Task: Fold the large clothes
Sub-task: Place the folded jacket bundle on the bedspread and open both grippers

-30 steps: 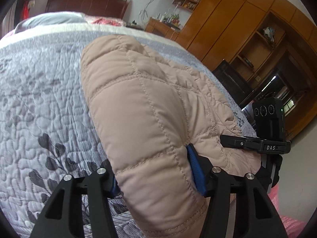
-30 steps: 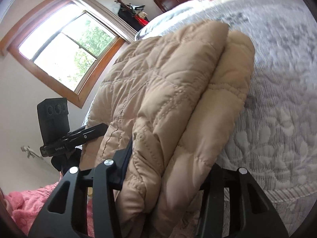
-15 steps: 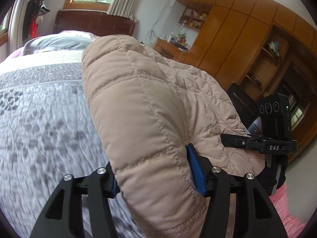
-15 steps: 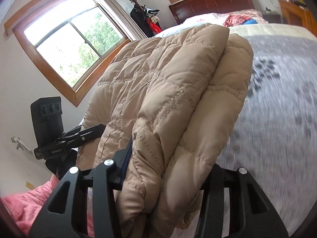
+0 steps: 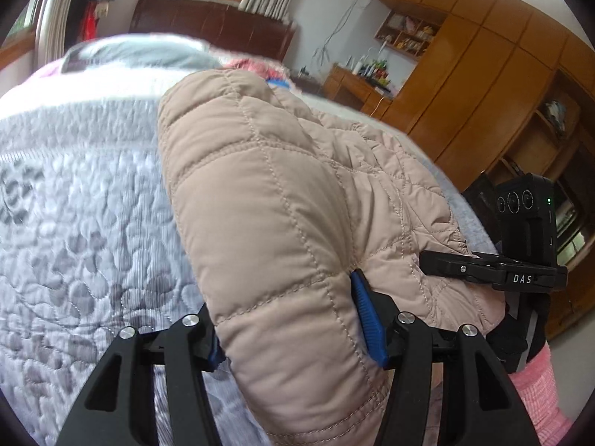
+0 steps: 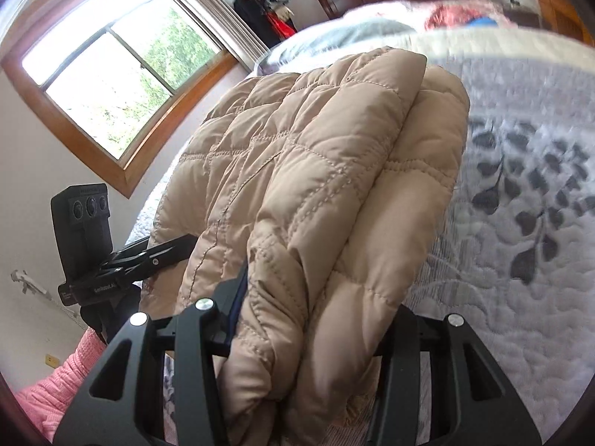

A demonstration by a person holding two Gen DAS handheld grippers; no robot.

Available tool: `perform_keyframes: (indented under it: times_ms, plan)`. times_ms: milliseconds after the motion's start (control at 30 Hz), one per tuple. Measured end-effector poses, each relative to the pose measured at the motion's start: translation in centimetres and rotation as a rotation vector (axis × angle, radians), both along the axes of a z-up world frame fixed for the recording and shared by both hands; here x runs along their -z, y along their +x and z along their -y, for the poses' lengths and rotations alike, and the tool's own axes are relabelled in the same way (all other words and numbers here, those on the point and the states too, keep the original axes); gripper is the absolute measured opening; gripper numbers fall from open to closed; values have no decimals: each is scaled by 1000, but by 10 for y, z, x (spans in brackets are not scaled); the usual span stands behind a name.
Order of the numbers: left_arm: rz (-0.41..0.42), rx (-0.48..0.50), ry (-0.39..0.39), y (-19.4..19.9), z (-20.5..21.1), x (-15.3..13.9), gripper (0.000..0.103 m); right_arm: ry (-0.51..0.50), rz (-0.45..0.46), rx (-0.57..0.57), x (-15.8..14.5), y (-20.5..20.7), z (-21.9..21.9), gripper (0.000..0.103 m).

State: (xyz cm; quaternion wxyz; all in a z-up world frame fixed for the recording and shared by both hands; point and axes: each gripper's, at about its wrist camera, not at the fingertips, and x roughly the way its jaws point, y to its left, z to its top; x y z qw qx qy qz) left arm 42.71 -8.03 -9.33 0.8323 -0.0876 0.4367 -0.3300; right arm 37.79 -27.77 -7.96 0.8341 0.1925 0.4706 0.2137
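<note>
Beige quilted coat (image 5: pixel 267 200) pinched in left claw (image 5: pixel 293 330) and right claw (image 6: pixel 316 319), folded edge ahead of both. Bedspread (image 5: pixel 74 223) now nearer beneath than before: bundle lowering, set-down likely next.

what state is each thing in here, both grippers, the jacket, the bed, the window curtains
left gripper: shut on the jacket's folded edge
right gripper: shut on the jacket, layers bunched between its fingers
beige quilted jacket: folded into layers, gripped at both ends
bed quilt: spread flat
curtains: drawn aside, window uncovered
</note>
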Motion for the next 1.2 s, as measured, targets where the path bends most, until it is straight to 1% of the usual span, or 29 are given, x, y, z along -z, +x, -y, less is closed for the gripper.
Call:
perform_keyframes:
  times_ms: [67,133,167,200,267,300,367,467,533,600,667,733,800,867,967,1033,1067,1100,1133,1167,1200]
  plan:
    - [-47,-10,-16,12,-5,19,64,40,-36,11,19,6,6,47]
    - [-65,-6,-44,14,-9,26,68,83,-51,16,24,10,11,50]
    - [-64,-5,-38,13,-8,25,69,94,-56,19,25,8,14,53]
    - [-66,-5,-29,14,-8,24,70,90,-60,24,23,6,16,59]
    - [-72,-16,-4,12,-8,19,73,60,-62,43,17,1,18,63]
    - [-71,-20,6,9,-9,16,74,46,-56,52,9,-2,19,63]
    - [-59,-32,24,0,-16,12,76,22,-39,63,0,-15,23,64]
    - [0,-57,57,-28,-28,0,79,5,-17,72,-12,-43,31,64]
    - [48,-63,79,-49,-34,-8,81,-4,-6,76,-16,-60,36,64]
    - [74,-76,100,-62,-37,-10,82,-28,-2,93,-15,-79,37,64]
    - [78,-85,138,-70,-37,-6,82,-42,-4,110,-9,-87,43,62]
    - [78,-86,174,-72,-33,1,83,-22,-36,139,4,-88,48,62]
    - [68,-84,171,-70,-33,10,84,-8,-60,150,15,-83,49,61]
    - [68,-83,176,-68,-32,14,85,-37,-74,164,25,-78,46,60]
    - [51,-107,185,-70,-34,13,85,-62,-79,182,28,-77,42,59]
    - [58,-129,213,-79,-35,5,85,-83,-66,200,18,-86,39,59]
    - [71,-153,240,-85,-36,-1,85,-105,-54,211,11,-90,35,62]
    - [82,-173,264,-93,-37,-7,84,-135,-37,226,3,-96,31,70]
    - [90,-188,278,-100,-39,-11,86,-170,-22,241,-4,-103,27,75]
    - [94,-207,285,-108,-40,-17,88,-222,-10,260,-12,-113,21,84]
    - [98,-223,283,-115,-43,-21,92,-275,10,275,-20,-125,13,89]
